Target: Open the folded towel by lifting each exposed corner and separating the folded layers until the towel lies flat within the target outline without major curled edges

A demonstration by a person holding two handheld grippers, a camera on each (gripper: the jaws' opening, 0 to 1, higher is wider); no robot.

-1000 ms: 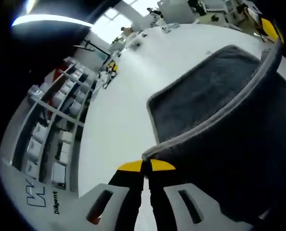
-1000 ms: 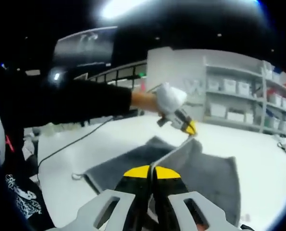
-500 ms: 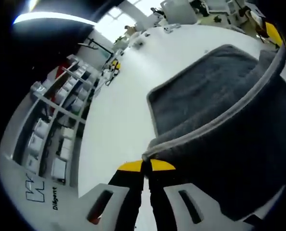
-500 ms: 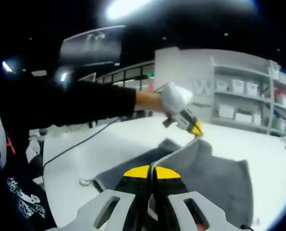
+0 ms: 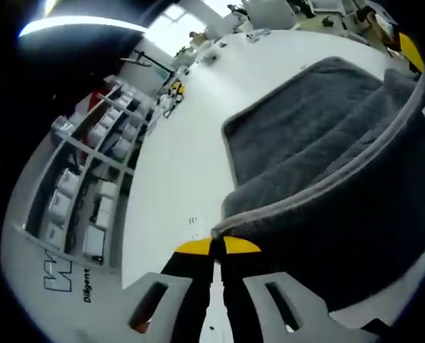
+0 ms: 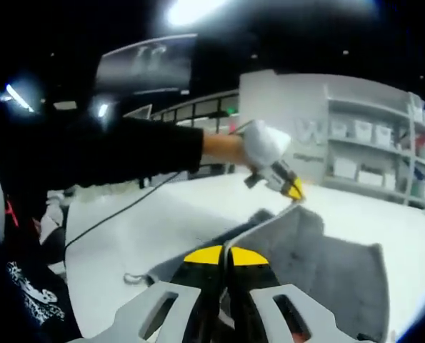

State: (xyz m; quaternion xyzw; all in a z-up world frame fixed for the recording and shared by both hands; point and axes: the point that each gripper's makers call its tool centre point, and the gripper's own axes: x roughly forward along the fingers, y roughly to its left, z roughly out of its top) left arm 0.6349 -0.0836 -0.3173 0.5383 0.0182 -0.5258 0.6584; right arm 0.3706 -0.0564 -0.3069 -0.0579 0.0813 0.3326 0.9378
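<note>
White table (image 5: 183,164), towel (image 5: 305,143) pinched aloft

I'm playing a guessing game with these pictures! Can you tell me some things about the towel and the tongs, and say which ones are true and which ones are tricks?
1. The towel is grey. True.
2. The left tongs are wide open and hold nothing. False: they are shut on the towel's pale edge.
3. The right tongs pinch the towel's edge too. True.
4. The towel lies completely flat on the white table. False: one layer is lifted up between the two tongs, while another part lies on the table.
5. The tongs have yellow tips. True.
6. The towel is inside a basket. False: it is on the table.
</note>
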